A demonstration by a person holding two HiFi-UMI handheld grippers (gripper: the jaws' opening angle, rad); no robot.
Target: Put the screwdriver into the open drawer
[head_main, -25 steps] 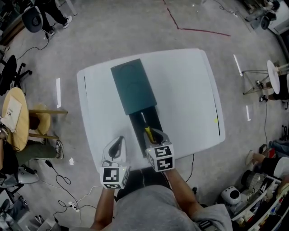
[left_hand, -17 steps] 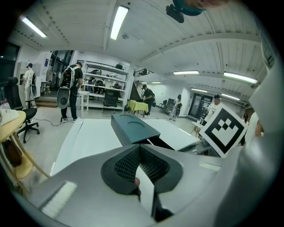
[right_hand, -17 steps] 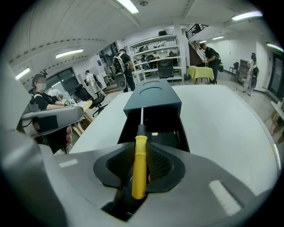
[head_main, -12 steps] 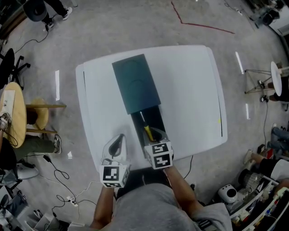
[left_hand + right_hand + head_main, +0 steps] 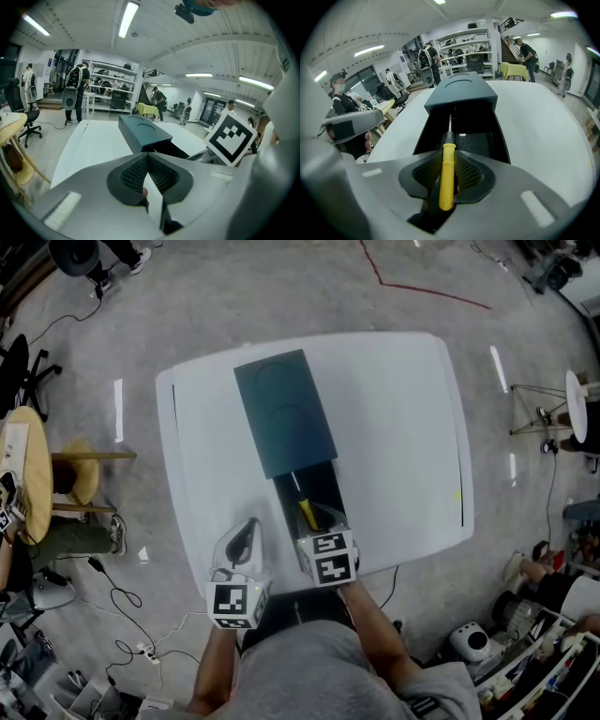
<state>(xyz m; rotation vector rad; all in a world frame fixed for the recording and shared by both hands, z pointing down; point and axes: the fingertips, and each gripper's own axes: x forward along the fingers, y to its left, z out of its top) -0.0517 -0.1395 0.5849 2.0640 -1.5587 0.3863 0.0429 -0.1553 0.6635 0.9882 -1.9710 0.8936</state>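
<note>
Looking down from above, the right gripper point(image 5: 321, 521) and its marker cube hide the near end of the open drawer point(image 5: 321, 486) at lower centre. The screwdriver point(image 5: 447, 171) has a yellow handle, a black collar and a thin metal shaft. The jaws clamp its handle and the shaft points into the dark drawer. I can't tell whether the tip touches. The left gripper point(image 5: 147, 157), at lower left, is closed and empty.

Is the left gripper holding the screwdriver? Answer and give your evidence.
No: the yellow-handled screwdriver is clamped in the right gripper, while the left gripper is shut on nothing.
</note>
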